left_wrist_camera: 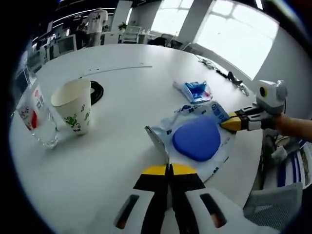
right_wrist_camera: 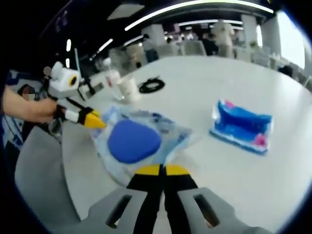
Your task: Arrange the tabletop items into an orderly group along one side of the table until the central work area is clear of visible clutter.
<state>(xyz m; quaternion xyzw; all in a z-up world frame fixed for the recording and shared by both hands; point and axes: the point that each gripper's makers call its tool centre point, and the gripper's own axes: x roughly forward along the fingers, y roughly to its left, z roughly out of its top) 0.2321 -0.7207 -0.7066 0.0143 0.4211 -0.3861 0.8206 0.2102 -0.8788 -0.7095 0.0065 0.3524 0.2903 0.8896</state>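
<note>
In the left gripper view, the left gripper [left_wrist_camera: 169,169] is pressed closed on the crinkled clear packet [left_wrist_camera: 195,141] with its rounded blue pad, on the smooth white surface [left_wrist_camera: 122,102]; a paper cup [left_wrist_camera: 74,105] stands nearby. In the right gripper view, the right gripper [right_wrist_camera: 162,170] is likewise clamped on the packet; a glossy blue pouch [right_wrist_camera: 241,126] lies apart.

We take this for an open-plan office — a large round white desk [left_wrist_camera: 146,58] stands in a wide room with rows of further desks and monitors [left_wrist_camera: 66,45] behind it. Long strip lights [right_wrist_camera: 195,6] run across the ceiling, tall windows [left_wrist_camera: 234,34] line one wall, and people [right_wrist_camera: 222,34] stand among the far workstations — a grey office chair [right_wrist_camera: 41,175] sits at the desk's edge.
</note>
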